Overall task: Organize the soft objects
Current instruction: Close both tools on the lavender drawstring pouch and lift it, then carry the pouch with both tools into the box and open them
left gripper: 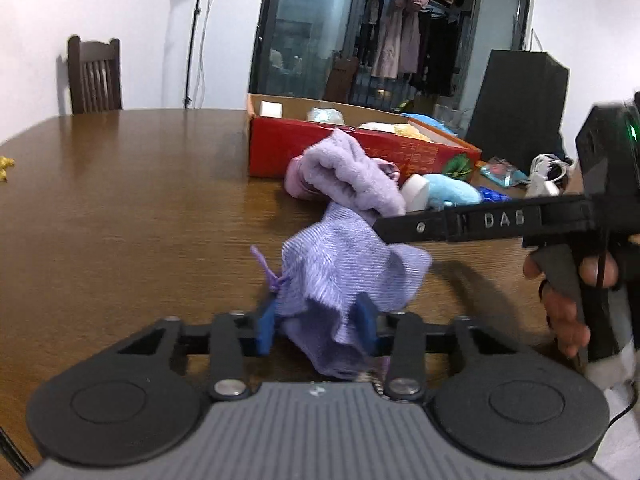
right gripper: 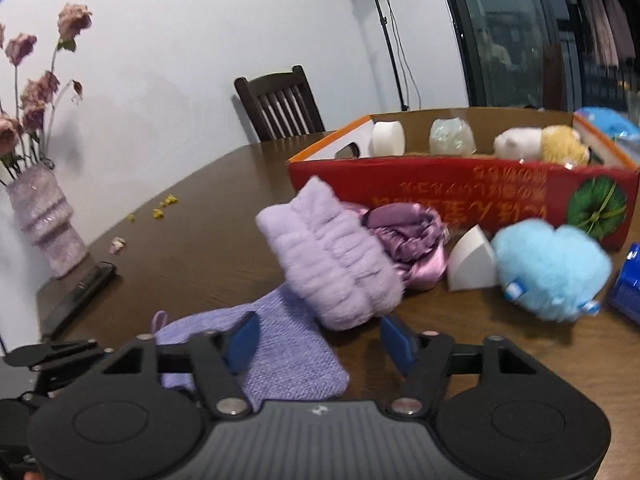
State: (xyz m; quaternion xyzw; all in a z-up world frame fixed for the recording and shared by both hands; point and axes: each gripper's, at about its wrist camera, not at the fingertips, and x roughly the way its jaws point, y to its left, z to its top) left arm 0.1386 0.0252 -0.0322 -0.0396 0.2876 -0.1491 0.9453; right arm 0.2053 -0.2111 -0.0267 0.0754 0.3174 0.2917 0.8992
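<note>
Left gripper [left gripper: 318, 326]: blue pads clamped on a lilac knitted drawstring pouch [left gripper: 340, 276], bunched between the fingers just above the dark wooden table [left gripper: 120, 200]. Right gripper [right gripper: 320, 340]: jaws apart, nothing between them, hovering over the pouch's far end beside a fluffy lavender plush headband [right gripper: 332, 256]. Headband lies against a purple satin cloth [right gripper: 412, 236]. Behind: red cardboard box [right gripper: 460, 192] holding plush toys. Light-blue plush toy [right gripper: 552, 268] near the box's front.
</note>
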